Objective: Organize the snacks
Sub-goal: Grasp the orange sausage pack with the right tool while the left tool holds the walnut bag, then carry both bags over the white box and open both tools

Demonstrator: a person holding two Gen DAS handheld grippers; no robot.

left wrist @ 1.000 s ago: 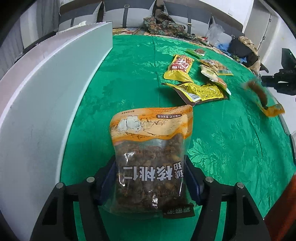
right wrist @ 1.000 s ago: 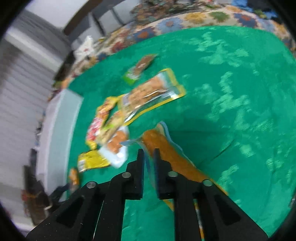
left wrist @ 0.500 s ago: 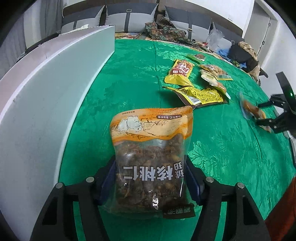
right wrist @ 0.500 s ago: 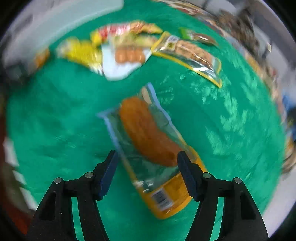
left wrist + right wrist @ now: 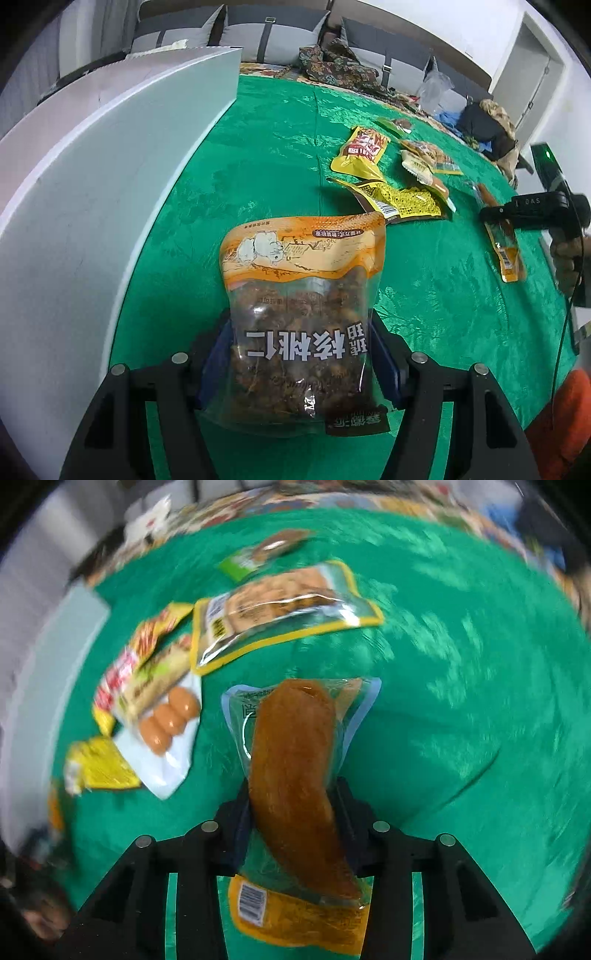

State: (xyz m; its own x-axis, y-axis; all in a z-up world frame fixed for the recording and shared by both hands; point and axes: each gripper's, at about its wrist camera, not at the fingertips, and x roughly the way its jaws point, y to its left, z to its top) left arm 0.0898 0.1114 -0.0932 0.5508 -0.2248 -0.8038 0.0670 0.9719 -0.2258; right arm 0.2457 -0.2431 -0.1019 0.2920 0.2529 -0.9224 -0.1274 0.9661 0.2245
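Note:
My left gripper [image 5: 301,354] is shut on a clear-and-orange walnut snack bag [image 5: 303,295], held just above the green tablecloth [image 5: 273,155]. My right gripper [image 5: 295,812] is shut on a clear packet holding a brown sausage-shaped snack [image 5: 295,768]. In the left wrist view that gripper [image 5: 496,218] and its packet [image 5: 504,243] show at the far right. Several loose snack packets lie on the cloth: a red-yellow one [image 5: 364,153], a yellow-brown one [image 5: 400,199], a biscuit packet [image 5: 284,609] and a packet of sausage balls [image 5: 162,734].
A long white box wall [image 5: 99,192] runs along the left of the table. A small green packet [image 5: 262,555] lies at the far side. Sofa cushions, clothes and bags sit beyond the table's far edge. An orange object [image 5: 565,417] is at the near right.
The right gripper let the sausage packet lie on the cloth with jaws open half a second ago, and now is shut on it again. The left gripper and walnut bag barely moved.

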